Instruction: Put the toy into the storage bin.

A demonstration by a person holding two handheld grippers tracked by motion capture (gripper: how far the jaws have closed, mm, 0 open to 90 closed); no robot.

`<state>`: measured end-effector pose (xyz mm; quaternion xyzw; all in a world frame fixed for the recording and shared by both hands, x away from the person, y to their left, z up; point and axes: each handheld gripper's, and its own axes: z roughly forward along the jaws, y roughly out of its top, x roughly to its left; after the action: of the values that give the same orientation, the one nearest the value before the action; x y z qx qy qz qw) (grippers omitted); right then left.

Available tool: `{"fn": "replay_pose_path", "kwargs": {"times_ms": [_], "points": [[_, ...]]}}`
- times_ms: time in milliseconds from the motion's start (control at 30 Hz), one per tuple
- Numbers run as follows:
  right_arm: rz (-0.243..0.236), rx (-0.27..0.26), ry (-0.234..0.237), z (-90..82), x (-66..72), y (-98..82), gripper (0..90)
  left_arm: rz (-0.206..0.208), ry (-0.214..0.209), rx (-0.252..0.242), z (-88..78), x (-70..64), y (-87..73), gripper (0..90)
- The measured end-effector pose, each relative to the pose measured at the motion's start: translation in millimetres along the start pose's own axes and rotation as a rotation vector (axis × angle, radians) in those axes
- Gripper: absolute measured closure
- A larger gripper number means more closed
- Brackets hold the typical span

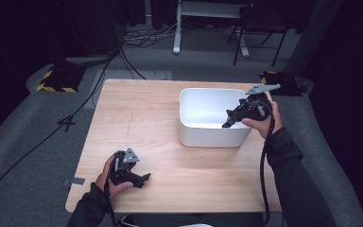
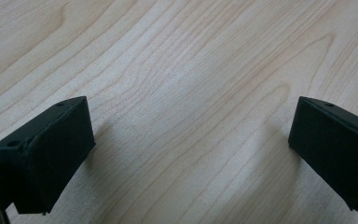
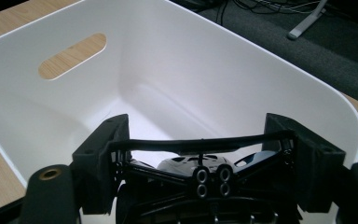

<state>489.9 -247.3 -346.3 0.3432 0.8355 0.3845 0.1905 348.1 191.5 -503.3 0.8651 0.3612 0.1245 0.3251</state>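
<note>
The right tool (image 1: 229, 122) hung spread inside the white bin (image 1: 203, 135) at its three o'clock rim, with a toy car (image 3: 196, 163) below it. The left tool (image 1: 144, 178), jaws wide and bare, rested on the desk (image 1: 151, 113) toward seven o'clock.

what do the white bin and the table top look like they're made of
White bin: probably moulded plastic, smooth with a soft sheen, going by its rounded corners, thin even walls and oval handle cut-out.

Table top: pale wood or a wood-look laminate, matte; the left gripper view shows flowing grain lines, but the pictures cannot settle solid wood against veneer.
</note>
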Motion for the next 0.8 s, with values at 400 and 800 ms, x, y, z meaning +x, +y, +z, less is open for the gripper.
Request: {"fn": "replay_pose_path", "kwargs": {"times_ms": [400,800], "points": [[0.012,0.02,-0.021,-0.7,7.7,-3.9,24.6,0.0,-0.001,0.0,0.0,0.1,0.0,0.2],[0.028,0.06,-0.038,-1.1,21.1,-8.6,24.6,0.0,-0.002,-0.002,0.1,0.1,-0.2,0.2]]}}
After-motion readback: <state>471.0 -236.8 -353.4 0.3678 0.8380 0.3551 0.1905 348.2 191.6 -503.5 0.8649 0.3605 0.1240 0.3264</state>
